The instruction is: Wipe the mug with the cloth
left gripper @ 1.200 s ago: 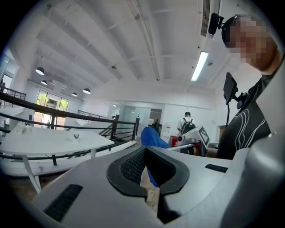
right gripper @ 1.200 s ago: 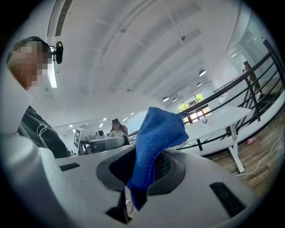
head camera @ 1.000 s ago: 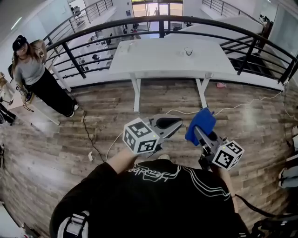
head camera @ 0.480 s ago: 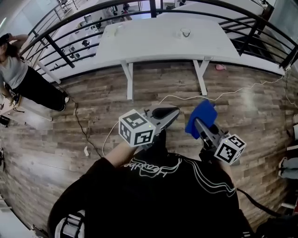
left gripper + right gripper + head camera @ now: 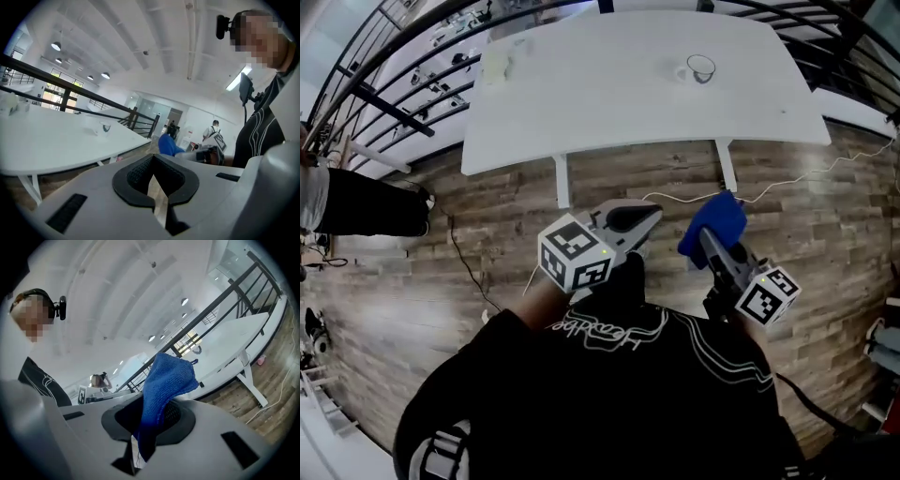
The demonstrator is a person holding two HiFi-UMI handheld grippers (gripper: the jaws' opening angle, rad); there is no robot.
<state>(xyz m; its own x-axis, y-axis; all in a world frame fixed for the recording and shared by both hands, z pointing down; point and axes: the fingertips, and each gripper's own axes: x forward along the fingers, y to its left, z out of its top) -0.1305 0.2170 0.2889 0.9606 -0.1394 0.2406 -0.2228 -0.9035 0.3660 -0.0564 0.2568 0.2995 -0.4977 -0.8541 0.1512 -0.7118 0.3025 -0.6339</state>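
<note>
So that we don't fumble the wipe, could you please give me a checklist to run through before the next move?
1. Cloth gripped by right gripper: ok, jaws shut on it.
2. Left gripper empty: ok.
3. Left jaws open for the mug: not ok, shut.
4. Mug on the table: ok, toward its far right.
5. Mug within reach: not ok, both grippers are over the floor, short of the table.
6. Where the mug needs wiping: cannot tell, too small.
</note>
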